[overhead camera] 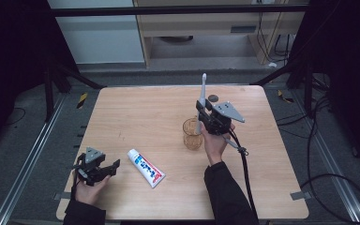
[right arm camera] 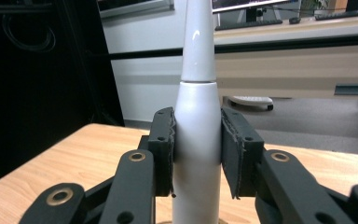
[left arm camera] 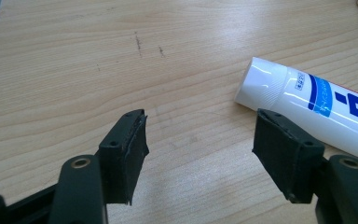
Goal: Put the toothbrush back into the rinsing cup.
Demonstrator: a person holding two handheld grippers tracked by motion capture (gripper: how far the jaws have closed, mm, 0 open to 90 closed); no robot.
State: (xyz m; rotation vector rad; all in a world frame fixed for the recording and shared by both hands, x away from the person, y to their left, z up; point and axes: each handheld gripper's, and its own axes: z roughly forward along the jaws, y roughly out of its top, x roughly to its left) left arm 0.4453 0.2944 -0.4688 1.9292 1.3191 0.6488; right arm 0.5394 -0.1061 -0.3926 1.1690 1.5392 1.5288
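Observation:
A white electric toothbrush (overhead camera: 203, 91) stands upright, and my right gripper (overhead camera: 205, 111) is shut on its handle (right arm camera: 196, 135). Its lower end reaches down into a clear amber glass cup (overhead camera: 192, 137) right of the table's middle. In the right gripper view both black pads press the white handle from either side. A white toothpaste tube (overhead camera: 146, 167) with blue and red print lies flat near the front of the table. My left gripper (overhead camera: 108, 168) rests at the front left, open, its jaws pointing at the tube's cap end (left arm camera: 263, 84) with bare wood between them.
A small dark round object (overhead camera: 213, 98) lies on the light wooden table (overhead camera: 136, 117) behind the cup. Black frame bars and cables surround the table. A cable (overhead camera: 243, 168) trails from the right gripper toward the front edge.

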